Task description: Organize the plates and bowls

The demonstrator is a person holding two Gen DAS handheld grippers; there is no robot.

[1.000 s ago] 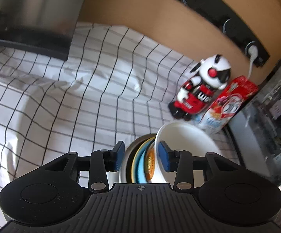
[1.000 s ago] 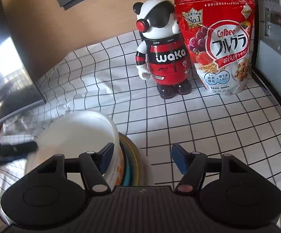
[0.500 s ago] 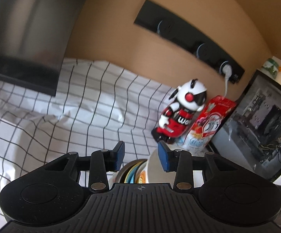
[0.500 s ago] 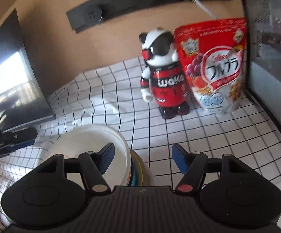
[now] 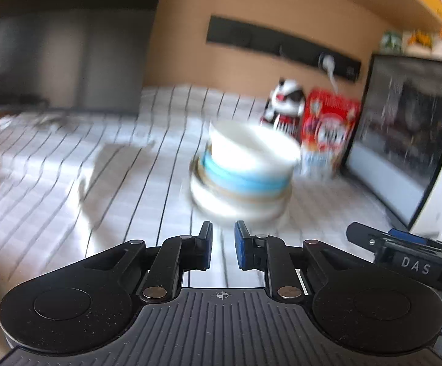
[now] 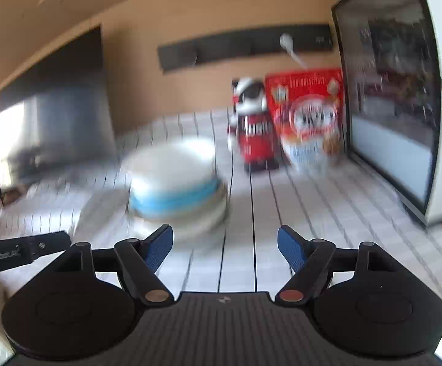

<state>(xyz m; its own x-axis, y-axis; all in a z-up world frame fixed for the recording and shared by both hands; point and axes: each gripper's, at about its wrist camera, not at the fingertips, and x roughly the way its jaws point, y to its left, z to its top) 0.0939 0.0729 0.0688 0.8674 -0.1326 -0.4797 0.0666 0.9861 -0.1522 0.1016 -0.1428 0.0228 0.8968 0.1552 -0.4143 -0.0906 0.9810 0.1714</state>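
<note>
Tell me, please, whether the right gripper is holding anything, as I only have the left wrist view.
Observer: No. The right gripper has its jaws wide apart, with only the checked cloth between them.
Operator: Where is the bowl stack from that side?
Observer: The stack sits ahead and left of its left jaw, not touching it.
Operator: What lies straight ahead of it?
Observer: The toy figure and the red cereal bag, both standing right of the stack.
</note>
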